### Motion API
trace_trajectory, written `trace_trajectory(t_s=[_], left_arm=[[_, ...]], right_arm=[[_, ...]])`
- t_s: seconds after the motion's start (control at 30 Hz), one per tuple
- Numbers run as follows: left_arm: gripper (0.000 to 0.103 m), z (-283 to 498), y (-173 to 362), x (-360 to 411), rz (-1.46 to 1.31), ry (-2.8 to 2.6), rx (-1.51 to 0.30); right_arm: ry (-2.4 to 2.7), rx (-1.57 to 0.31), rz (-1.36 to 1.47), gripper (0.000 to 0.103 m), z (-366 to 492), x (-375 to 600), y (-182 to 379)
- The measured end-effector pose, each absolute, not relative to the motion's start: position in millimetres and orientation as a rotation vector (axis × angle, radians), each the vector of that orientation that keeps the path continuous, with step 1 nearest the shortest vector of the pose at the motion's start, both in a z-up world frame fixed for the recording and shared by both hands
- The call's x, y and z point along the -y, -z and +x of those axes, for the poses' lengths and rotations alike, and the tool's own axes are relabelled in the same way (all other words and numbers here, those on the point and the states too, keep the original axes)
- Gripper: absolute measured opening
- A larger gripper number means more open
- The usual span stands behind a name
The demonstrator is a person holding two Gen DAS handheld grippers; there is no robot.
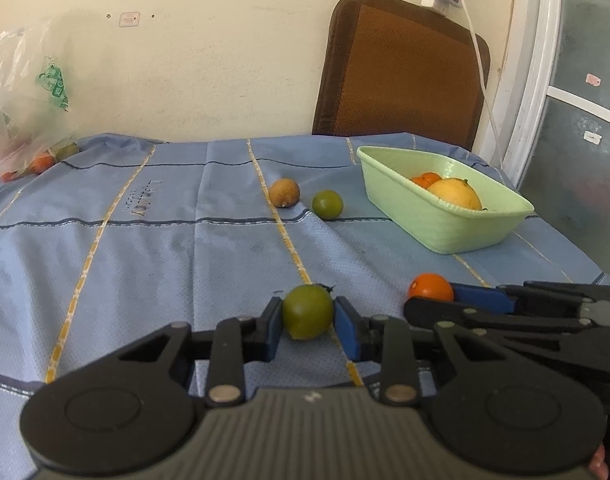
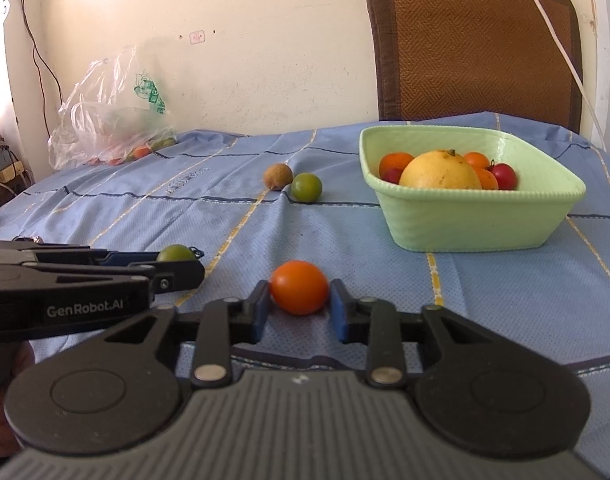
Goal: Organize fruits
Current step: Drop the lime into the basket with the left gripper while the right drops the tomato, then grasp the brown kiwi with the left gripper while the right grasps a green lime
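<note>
My left gripper (image 1: 308, 314) is shut on a green fruit (image 1: 307, 311) just above the blue cloth; it also shows in the right wrist view (image 2: 177, 254). My right gripper (image 2: 299, 294) is shut on a small orange fruit (image 2: 299, 287), which also shows in the left wrist view (image 1: 431, 286). A pale green basket (image 2: 465, 224) at the right holds a large yellow fruit (image 2: 439, 170), small orange ones and red ones. A brown fruit (image 2: 278, 176) and a second green fruit (image 2: 306, 187) lie together mid-table.
A clear plastic bag (image 2: 113, 120) with more fruit sits at the far left by the wall. A brown chair back (image 2: 473, 40) stands behind the table. A white cable (image 1: 479, 60) hangs down at the right. The blue tablecloth (image 1: 165, 248) is wrinkled.
</note>
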State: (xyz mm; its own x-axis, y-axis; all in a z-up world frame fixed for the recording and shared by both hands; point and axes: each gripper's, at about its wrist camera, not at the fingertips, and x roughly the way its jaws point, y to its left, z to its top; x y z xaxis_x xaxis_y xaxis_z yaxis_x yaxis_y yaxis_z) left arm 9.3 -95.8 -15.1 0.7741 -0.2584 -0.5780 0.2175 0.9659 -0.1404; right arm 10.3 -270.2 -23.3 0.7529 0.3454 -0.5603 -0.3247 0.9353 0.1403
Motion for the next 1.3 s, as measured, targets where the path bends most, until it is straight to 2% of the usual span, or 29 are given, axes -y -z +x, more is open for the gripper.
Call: trace_trajectory(t_s=[0.2,0.4,0.73,0.87,0.9,1.13,1.3], left_arm=[[0.028,29.4,-14.8,119.4,-0.096,0.351,-0.607],[0.029,81.5,-44.9,171.0,-0.048,0.437,-0.587],[0.029,175.2,-25.3,219.9,-0.087,0.503,-0.74],[0.034,182.8,-15.4,228.1,-0.091,0.513,-0.762],[0.034,181.5,-16.6,225.3,-0.102,0.517,-0.758],[0.034,157.3,-48.2,136.1,-0.18,0.394,-0.625],[0.034,148.8,-33.6,73.5,-0.208,0.249,-0.681]], right_arm=[[-0.352,-0.519,0.106,0.033,6.0,296.6,4.1],[-0.223,-0.404,0.135,0.033,25.3,346.9,-17.8],[-0.158,-0.475,0.11,0.034,83.8,375.9,5.5],[-0.145,-0.452,0.084,0.038,82.1,373.8,8.2],[-0.145,-0.443,0.091,0.044,81.3,374.8,8.1],[-0.128,-0.357,0.172,0.043,72.3,382.5,1.0],[-0.241,-0.296,0.214,0.043,56.6,364.8,-18.1]])
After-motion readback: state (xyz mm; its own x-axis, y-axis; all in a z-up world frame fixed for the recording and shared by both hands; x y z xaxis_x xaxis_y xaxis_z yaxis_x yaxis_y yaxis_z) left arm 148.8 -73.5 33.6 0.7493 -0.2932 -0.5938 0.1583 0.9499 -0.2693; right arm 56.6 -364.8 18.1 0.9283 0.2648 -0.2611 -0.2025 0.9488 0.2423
